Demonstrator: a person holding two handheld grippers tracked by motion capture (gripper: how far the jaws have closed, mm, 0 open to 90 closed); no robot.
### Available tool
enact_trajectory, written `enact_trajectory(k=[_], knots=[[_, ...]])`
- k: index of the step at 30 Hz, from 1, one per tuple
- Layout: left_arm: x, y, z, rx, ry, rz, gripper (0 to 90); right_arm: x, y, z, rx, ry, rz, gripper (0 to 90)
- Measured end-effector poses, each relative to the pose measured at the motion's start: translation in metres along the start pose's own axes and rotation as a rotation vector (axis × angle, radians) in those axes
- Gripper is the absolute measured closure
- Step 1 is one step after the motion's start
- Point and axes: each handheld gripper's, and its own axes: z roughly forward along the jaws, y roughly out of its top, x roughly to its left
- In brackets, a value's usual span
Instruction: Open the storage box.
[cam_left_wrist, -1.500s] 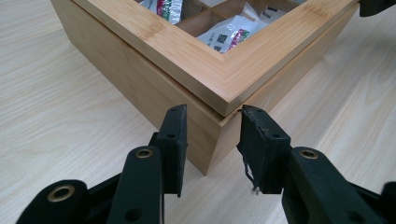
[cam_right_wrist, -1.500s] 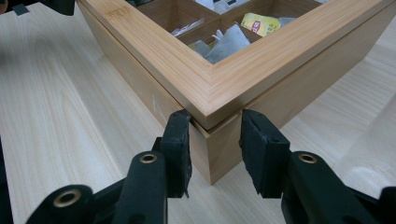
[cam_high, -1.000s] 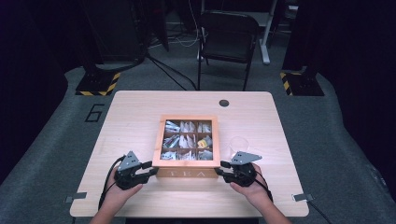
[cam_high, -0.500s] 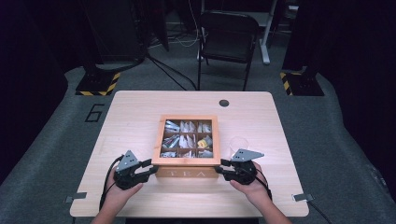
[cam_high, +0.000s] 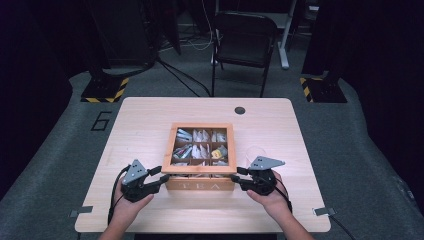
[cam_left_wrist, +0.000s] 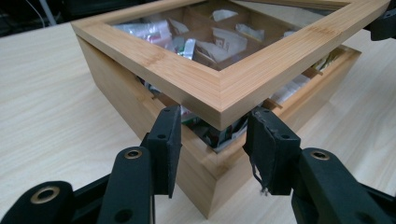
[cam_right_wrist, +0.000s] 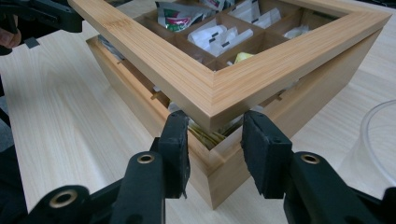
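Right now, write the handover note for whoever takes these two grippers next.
Left gripper: jaws have just been opening and are open, astride the lid's front left corner, not pressing it.
Right gripper: jaws astride the front right corner; whether they press it can't be told.
Things: wooden tea box mid-table, tea bags inside.
Done: the lid's front edge stands raised off the box.
Left: probably swing the lid fully open, or lower it shut.

Matt bamboo box (cam_left_wrist: 140, 88); glazed lid (cam_left_wrist: 219, 88)
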Motion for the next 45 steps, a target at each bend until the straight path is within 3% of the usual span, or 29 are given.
enact_trajectory(k=[7, 14, 23, 28, 34, 45], knots=[[-0.002, 0.007, -0.003, -0.027, 0.028, 0.020, 55.9, -0.001, 0.006, -0.004, -0.022, -0.013, -0.003, 57.8], [-0.003, 0.011, -0.004, -0.053, 0.045, 0.013, 55.8, 0.001, 0.012, -0.004, -0.048, -0.056, -0.052, 51.2], [-0.006, 0.015, -0.005, -0.104, 0.099, 0.014, 51.4, 0.002, 0.021, -0.006, -0.075, -0.076, -0.075, 51.6], [-0.006, 0.018, -0.004, -0.147, 0.117, 0.007, 50.3, 0.000, 0.025, -0.008, -0.097, -0.070, -0.051, 51.5], [-0.008, 0.023, 0.001, -0.177, 0.131, 0.003, 50.7, -0.001, 0.033, -0.010, -0.105, -0.075, -0.059, 51.6], [-0.007, 0.029, 0.010, -0.225, 0.200, -0.009, 53.2, -0.004, 0.044, -0.014, -0.125, -0.078, -0.057, 51.7]])
